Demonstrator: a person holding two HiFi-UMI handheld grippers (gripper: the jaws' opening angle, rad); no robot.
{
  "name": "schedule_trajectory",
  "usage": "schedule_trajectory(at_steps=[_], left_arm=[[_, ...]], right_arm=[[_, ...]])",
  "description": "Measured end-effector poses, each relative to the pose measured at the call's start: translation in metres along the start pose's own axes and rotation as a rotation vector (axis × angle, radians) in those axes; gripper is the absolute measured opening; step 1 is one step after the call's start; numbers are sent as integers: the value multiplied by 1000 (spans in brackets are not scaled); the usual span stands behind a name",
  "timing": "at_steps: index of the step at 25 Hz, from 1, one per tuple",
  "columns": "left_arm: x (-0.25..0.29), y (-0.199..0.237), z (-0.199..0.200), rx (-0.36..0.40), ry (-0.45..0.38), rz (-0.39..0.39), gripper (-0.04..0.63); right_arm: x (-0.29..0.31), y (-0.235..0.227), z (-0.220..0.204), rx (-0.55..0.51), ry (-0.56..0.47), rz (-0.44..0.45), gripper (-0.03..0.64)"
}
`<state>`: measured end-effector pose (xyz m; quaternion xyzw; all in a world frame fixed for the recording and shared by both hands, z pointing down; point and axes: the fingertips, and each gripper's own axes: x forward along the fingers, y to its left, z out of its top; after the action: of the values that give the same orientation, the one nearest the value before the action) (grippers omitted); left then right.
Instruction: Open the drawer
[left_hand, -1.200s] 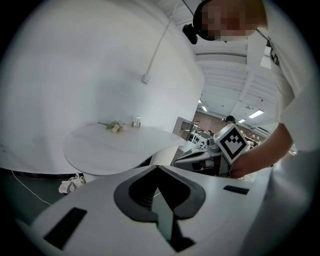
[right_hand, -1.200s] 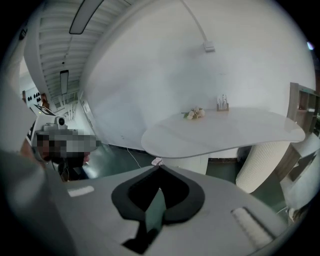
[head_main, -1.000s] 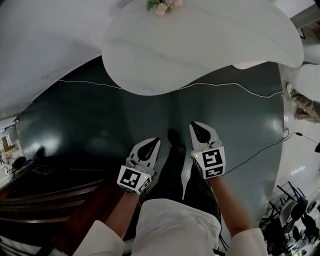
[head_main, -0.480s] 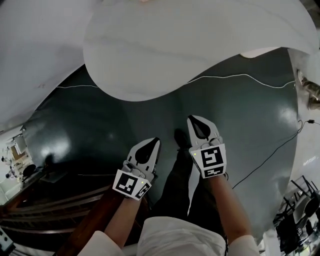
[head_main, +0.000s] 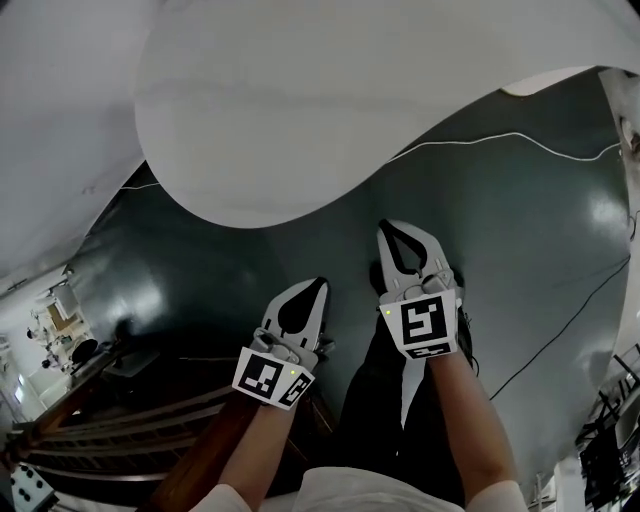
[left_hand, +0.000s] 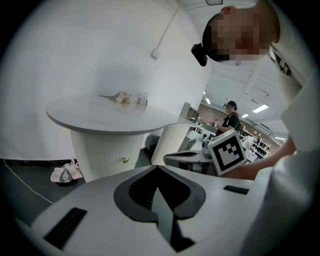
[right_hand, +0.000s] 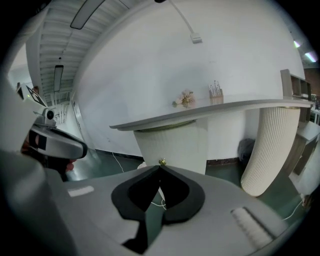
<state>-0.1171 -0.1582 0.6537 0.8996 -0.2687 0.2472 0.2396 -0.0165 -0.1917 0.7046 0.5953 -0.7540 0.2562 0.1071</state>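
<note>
A white round table (head_main: 330, 100) stands ahead of me on a ribbed white pedestal (left_hand: 107, 150). The drawer front on the pedestal carries a small brass knob (left_hand: 125, 160), which also shows just above my right jaw tips as the knob (right_hand: 162, 162). My left gripper (head_main: 320, 284) and right gripper (head_main: 386, 229) hang side by side over the dark floor, short of the table, both shut with nothing between the jaws. In the gripper views the left gripper (left_hand: 156, 168) and right gripper (right_hand: 160, 167) point toward the pedestal from a distance.
A white cable (head_main: 500, 140) runs across the dark floor. Flowers (left_hand: 120, 97) and a small holder (left_hand: 143, 100) sit on the tabletop. A second ribbed column (right_hand: 267, 150) stands to the right, a bag (left_hand: 65, 173) lies by the pedestal, and wooden furniture (head_main: 150, 420) is at my lower left.
Both grippers have sunk lower together, still shut. The tabletop now fills more of the head view and the flowers have left its top edge.
</note>
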Motion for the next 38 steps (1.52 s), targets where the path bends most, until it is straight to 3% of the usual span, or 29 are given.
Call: schedule_trajectory(at_steps=[8, 18, 20, 26, 34, 38], left_arm=[[54, 13, -45, -14, 16, 16, 5], [81, 40, -68, -66, -9, 34, 5], [81, 48, -71, -69, -12, 41, 5], [87, 72, -88, -91, -18, 64, 5], [93, 89, -106, -70, -11, 55, 5], [95, 90, -106, -69, -23, 55, 5]], right_arm=[[40, -13, -43, -51, -16, 30, 12], [86, 0, -44, -91, -50, 85, 12], [93, 4, -43, -88, -55, 97, 65], [116, 6, -50, -111, -78, 119, 75], [136, -8, -54, -115, -145, 44, 76], [146, -9, -46, -129, -163, 42, 121]])
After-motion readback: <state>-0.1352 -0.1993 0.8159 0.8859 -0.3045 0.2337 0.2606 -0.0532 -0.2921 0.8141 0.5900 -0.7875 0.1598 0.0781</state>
